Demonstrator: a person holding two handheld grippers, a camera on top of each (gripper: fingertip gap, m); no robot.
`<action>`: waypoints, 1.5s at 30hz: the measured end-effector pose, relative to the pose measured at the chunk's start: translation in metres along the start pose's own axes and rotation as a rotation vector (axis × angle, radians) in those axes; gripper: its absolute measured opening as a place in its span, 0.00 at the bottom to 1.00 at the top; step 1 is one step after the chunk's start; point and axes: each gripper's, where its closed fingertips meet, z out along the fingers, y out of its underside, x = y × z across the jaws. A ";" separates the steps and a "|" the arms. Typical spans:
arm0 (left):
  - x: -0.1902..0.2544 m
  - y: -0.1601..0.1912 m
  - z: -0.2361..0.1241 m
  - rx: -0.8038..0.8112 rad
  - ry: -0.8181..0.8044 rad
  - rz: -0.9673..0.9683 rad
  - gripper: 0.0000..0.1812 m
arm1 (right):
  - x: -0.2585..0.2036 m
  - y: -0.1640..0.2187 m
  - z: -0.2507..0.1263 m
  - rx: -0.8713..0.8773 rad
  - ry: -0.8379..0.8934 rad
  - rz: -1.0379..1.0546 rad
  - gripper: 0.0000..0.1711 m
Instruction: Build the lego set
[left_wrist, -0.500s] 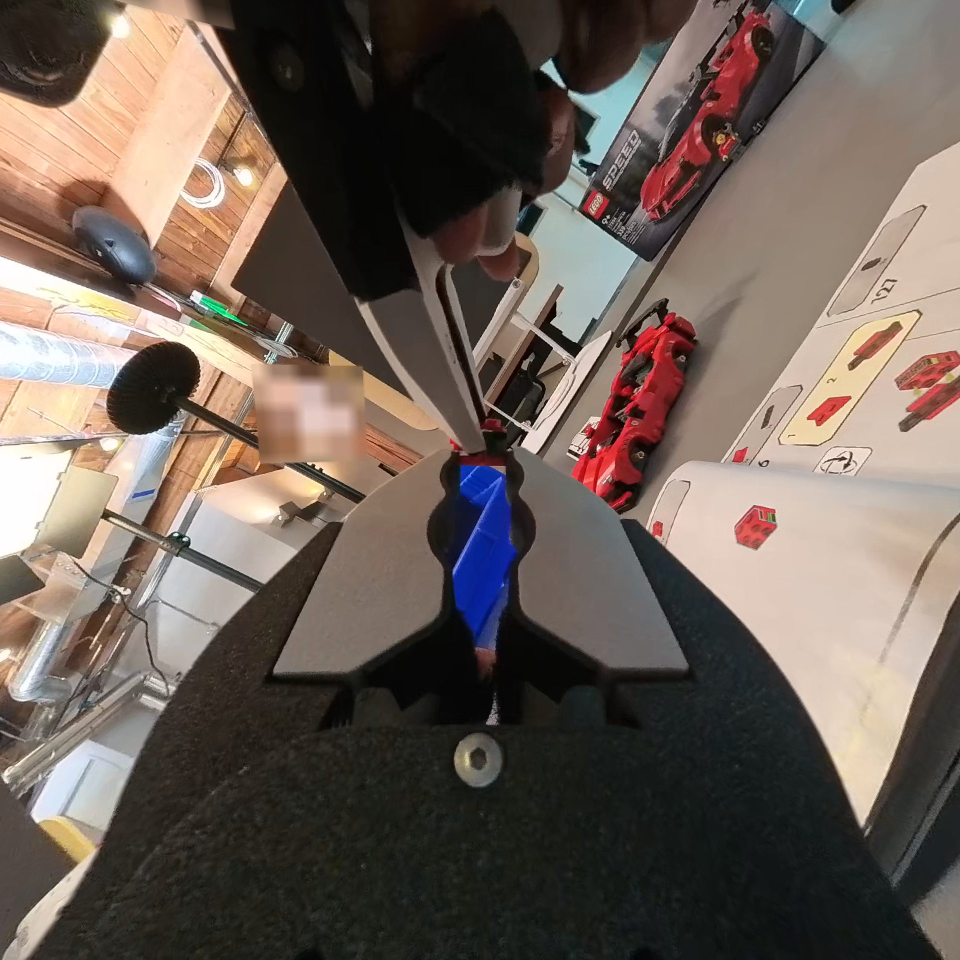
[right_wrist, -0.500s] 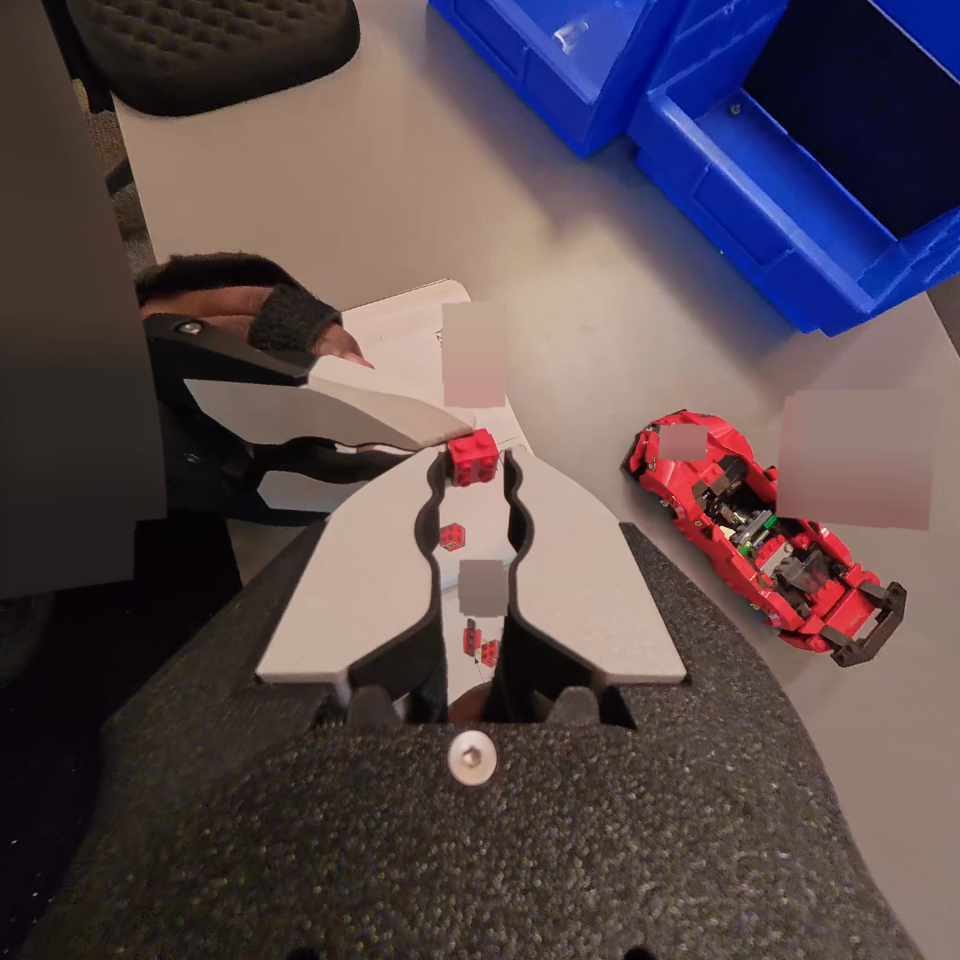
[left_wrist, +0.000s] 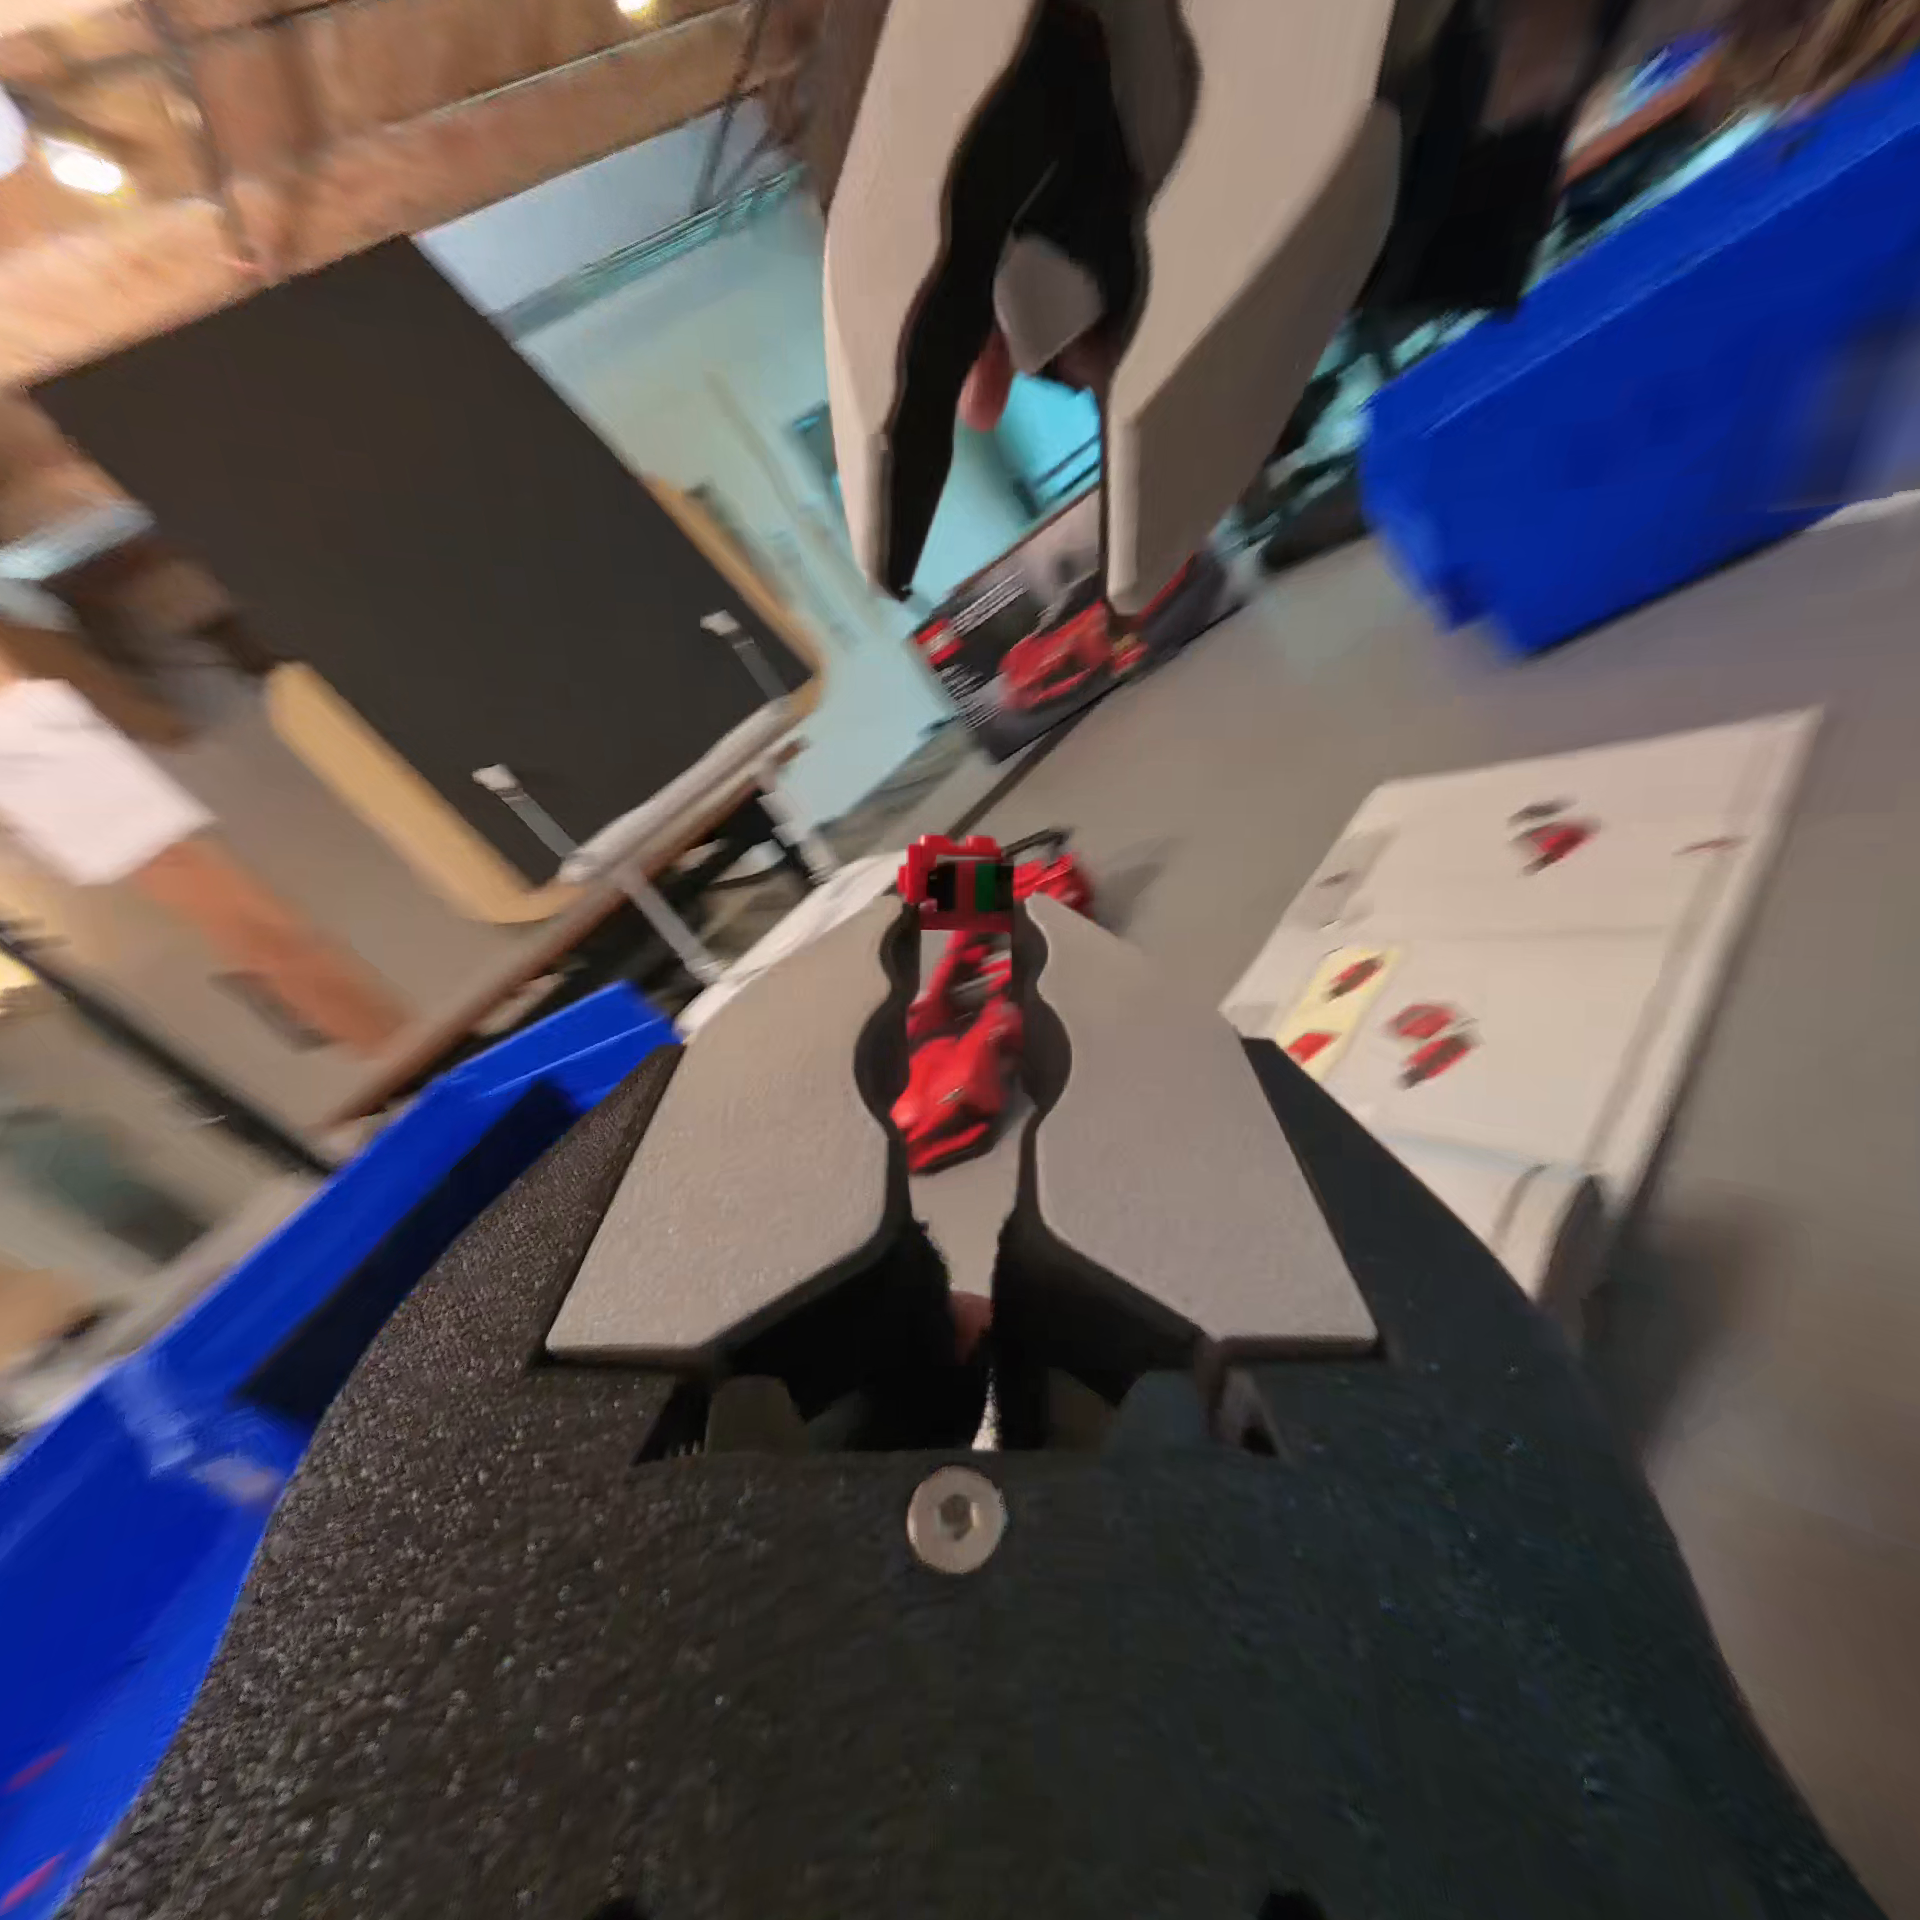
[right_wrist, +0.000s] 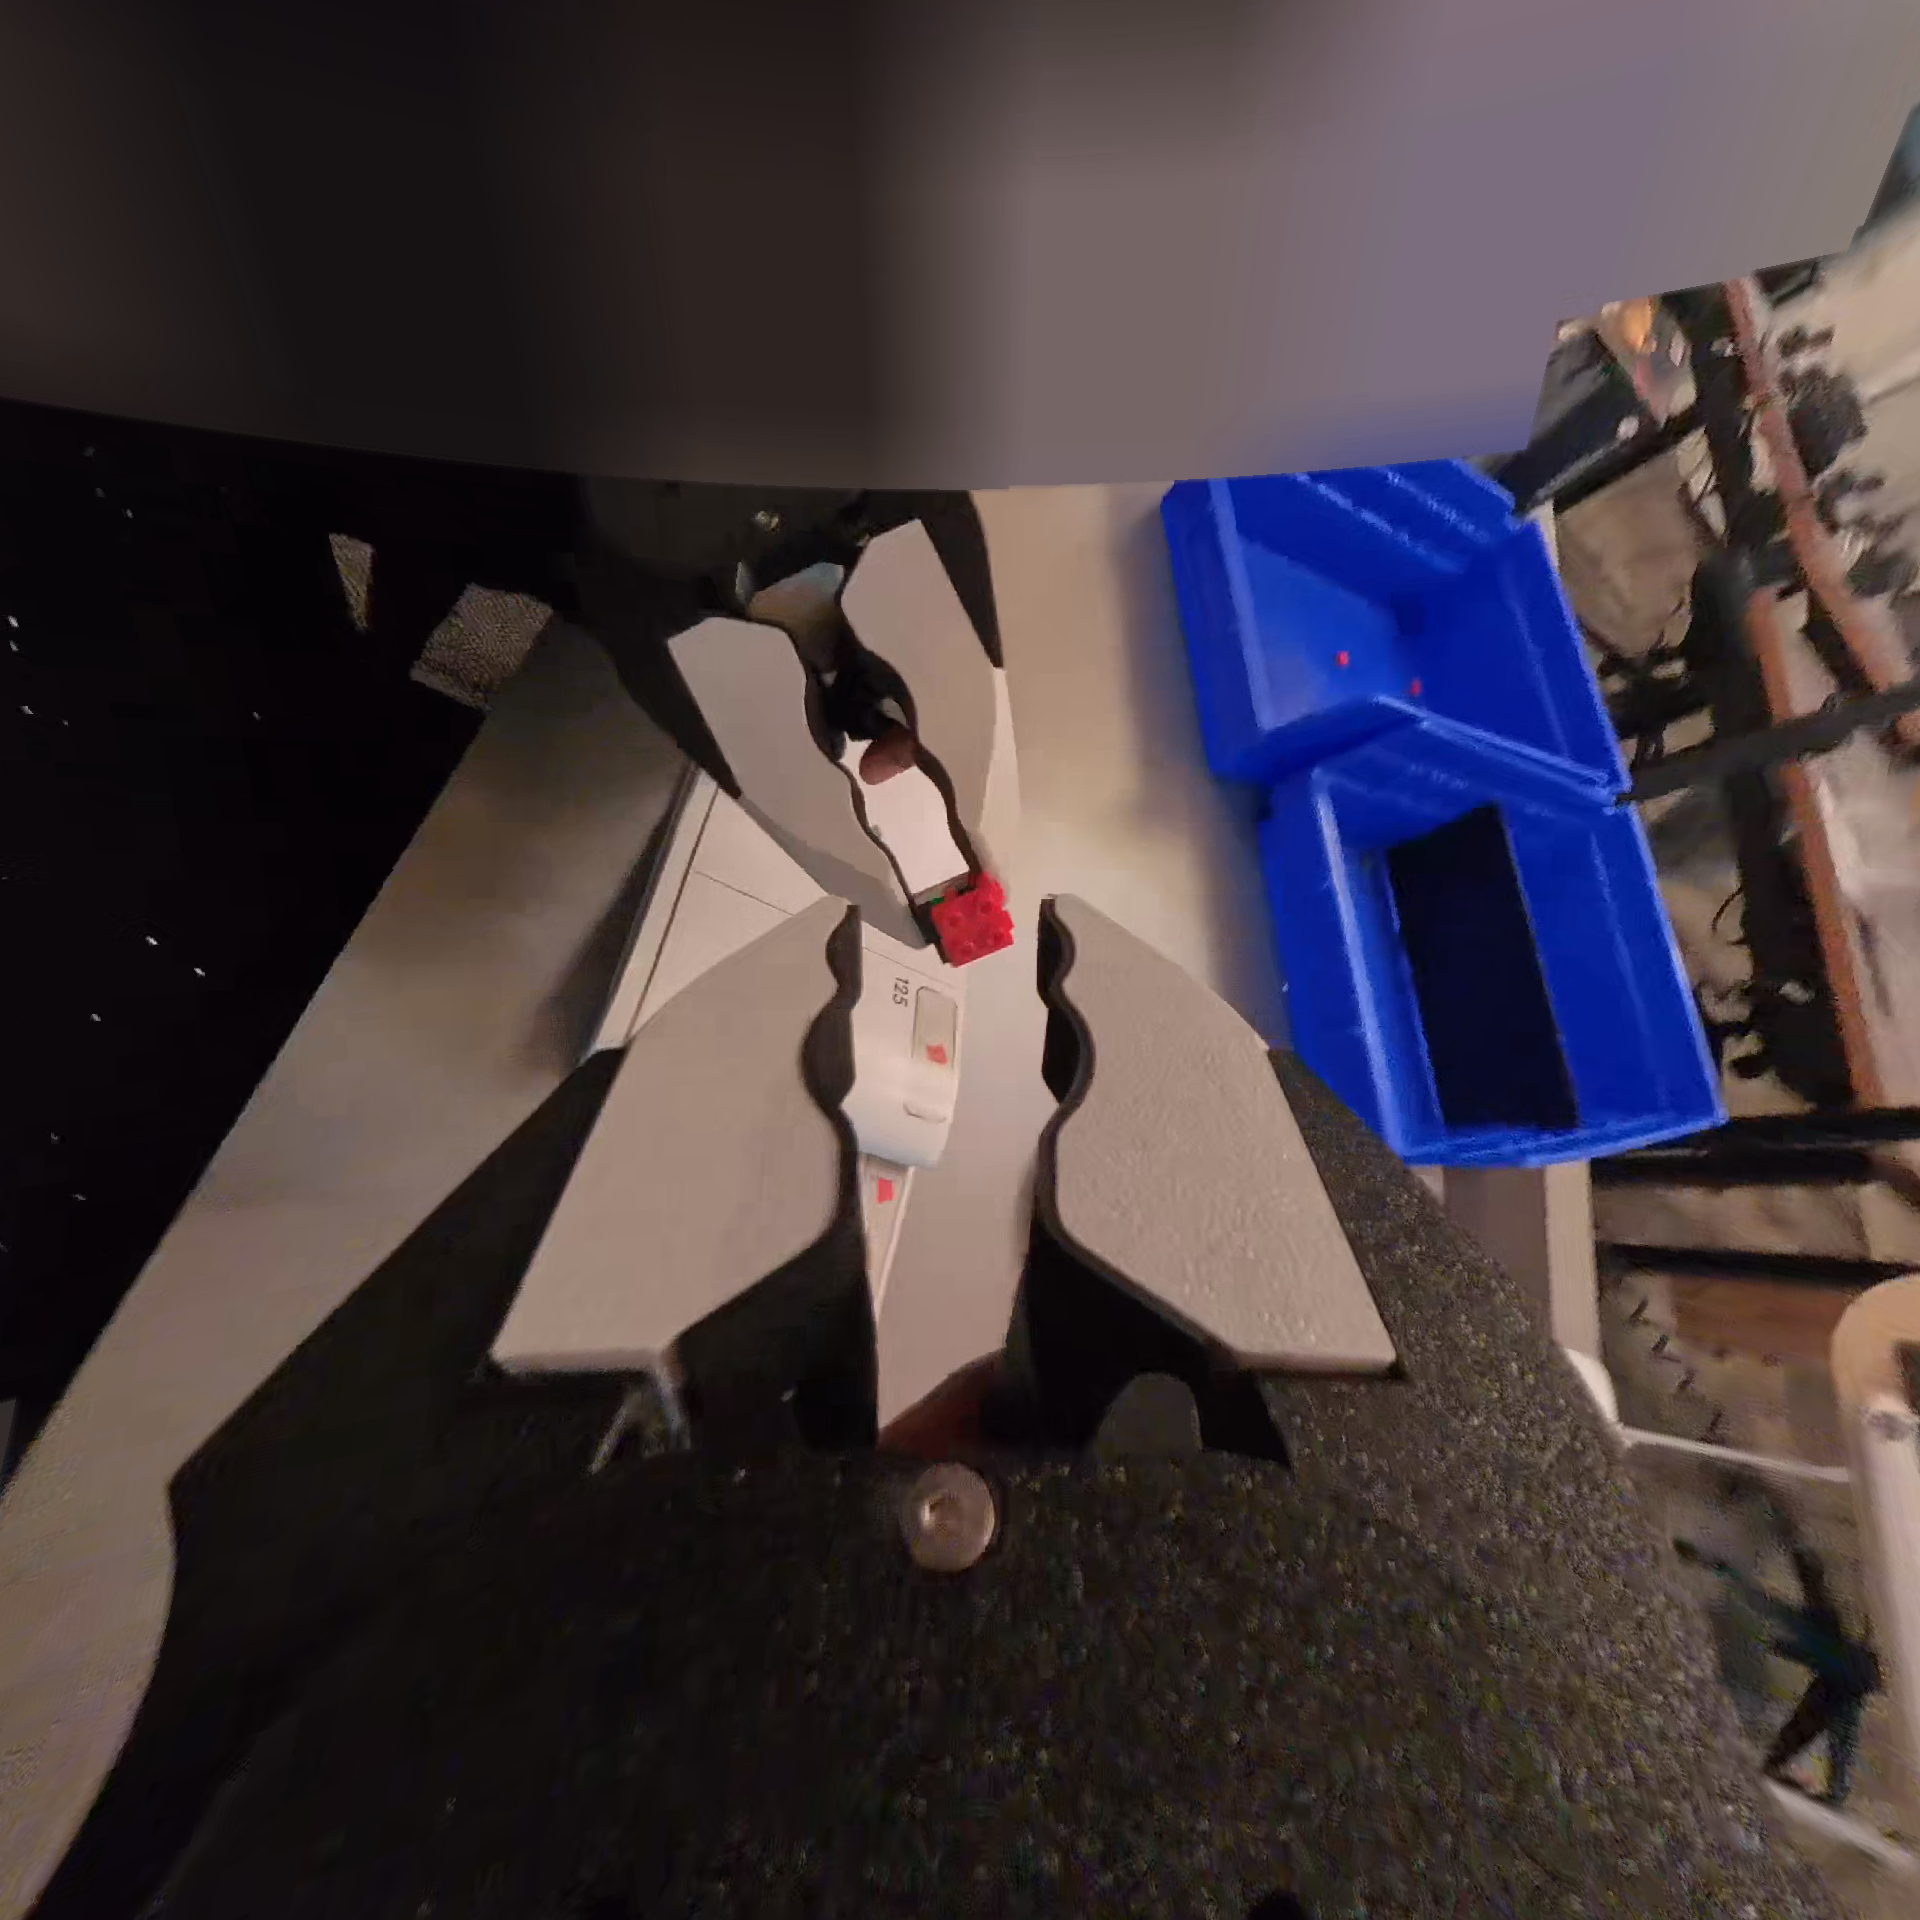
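On the grey table (left_wrist: 1766, 1351) the biggest stuff is the blue bins (right_wrist: 1455, 883), one pair sitting off to the right in the right wrist view, another blue bin (left_wrist: 1662, 395) blurry in the left wrist view. Next down is the open instruction booklet (left_wrist: 1538, 987) lying flat, then the lego box (left_wrist: 1060, 655) propped at the far end. The half-built red car (left_wrist: 956, 1070) sits on the table just past the left gripper (left_wrist: 961, 914). That one's pinching a small red brick assembly (left_wrist: 958, 881) right at its tips, held up in the air. The right gripper (right_wrist: 948, 920) has its claw spread apart with nothing in it, tips just beside the brick but not touching.
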 end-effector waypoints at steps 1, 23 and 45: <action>0.002 -0.002 0.000 0.013 0.026 -0.022 0.09 | -0.001 0.000 0.001 -0.005 -0.004 -0.040 0.19; 0.015 -0.016 0.004 0.043 0.133 -0.020 0.09 | -0.002 0.019 0.025 -0.187 -0.015 -0.331 0.13; 0.024 -0.022 0.008 0.043 0.177 0.049 0.13 | -0.008 0.019 0.016 -0.150 -0.026 -0.339 0.11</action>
